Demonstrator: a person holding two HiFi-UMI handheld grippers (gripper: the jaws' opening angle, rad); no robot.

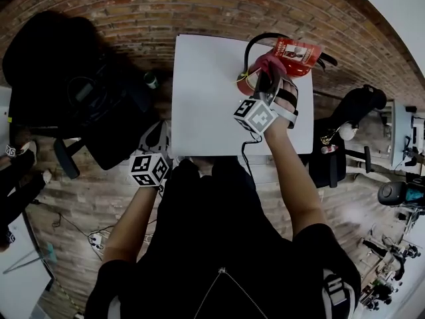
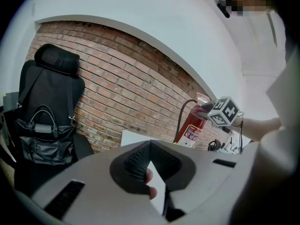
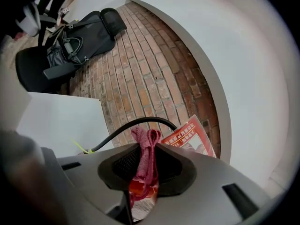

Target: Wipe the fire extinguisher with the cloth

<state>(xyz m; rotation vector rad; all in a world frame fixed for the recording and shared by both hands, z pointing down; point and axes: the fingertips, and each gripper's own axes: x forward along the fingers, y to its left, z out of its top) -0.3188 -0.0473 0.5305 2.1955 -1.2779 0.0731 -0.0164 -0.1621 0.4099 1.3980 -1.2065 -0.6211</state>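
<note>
Your right gripper [image 3: 149, 146] has its jaws squeezed tight on the red cloth [image 3: 146, 162] — the cloth sits against the top of the fire extinguisher [image 2: 191, 125]. The fire extinguisher is at the far right corner of the white table [image 1: 199, 98]. Your left gripper [image 2: 150, 150] has its jaws closed on nothing, low by the table's near left corner — well apart from the fire extinguisher. A black chair [image 2: 51, 93] stands by the brick wall [image 2: 126, 83]

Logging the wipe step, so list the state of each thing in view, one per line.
Fire extinguisher: upright beyond the table, cloth at its top.
Cloth: bunched, clamped in the right jaws.
Right gripper: shut on the cloth.
Left gripper: jaws together, nothing between.
Bag: sitting on the chair.
</note>
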